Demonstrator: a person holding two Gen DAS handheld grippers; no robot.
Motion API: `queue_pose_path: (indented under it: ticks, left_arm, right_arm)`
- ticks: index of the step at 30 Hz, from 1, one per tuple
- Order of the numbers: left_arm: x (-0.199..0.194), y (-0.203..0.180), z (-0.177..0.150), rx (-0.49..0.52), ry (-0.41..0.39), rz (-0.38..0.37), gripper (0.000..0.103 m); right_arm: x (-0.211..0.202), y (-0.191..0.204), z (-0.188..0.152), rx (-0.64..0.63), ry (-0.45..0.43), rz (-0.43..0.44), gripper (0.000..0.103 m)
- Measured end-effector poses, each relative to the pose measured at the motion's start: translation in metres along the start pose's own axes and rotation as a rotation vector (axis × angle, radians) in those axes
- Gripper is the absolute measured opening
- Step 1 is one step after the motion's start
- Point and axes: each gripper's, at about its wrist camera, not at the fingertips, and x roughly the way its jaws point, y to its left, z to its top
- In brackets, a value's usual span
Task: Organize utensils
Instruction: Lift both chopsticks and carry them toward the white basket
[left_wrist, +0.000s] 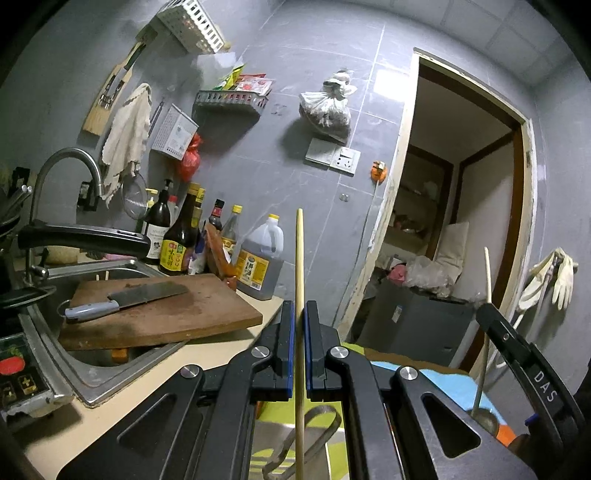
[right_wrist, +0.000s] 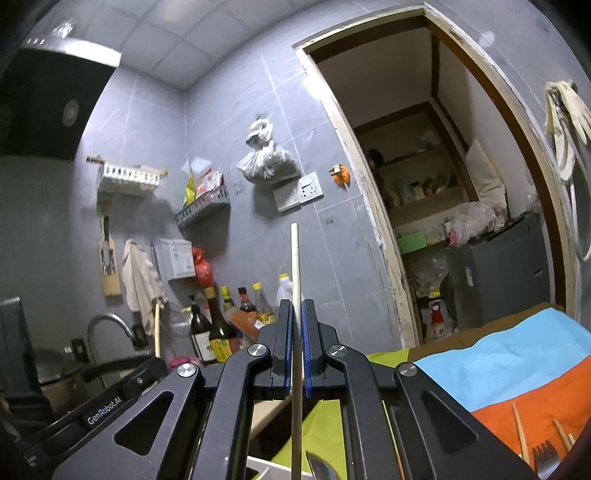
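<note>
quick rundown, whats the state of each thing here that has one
left gripper: shut on wooden chopstick, held upright
right gripper: shut on pale chopstick, held upright
cleaver: lying flat on the cutting board
cutting board: resting across the sink
doorway: open
gloves: hanging on the wall

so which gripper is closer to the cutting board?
Left. The left gripper, shut on a chopstick, sits just right of the cutting board. The right gripper is further right, beyond the left one.
</note>
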Motion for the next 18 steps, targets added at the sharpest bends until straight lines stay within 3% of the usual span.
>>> queue_pose_path:
  ticks: [10, 18]
  left_arm:
    - [-0.005, -0.002, -0.013, 0.002, 0.043, -0.033, 0.002]
    - [-0.005, 0.0, -0.012, -0.005, 0.126, -0.078, 0.003]
  right_arm:
    - [-0.004, 0.004, -0.013, -0.087, 0.084, 0.011, 0.004]
    - [-0.008, 0.005, -0.015, -0.116, 0.143, 0.019, 0.005]
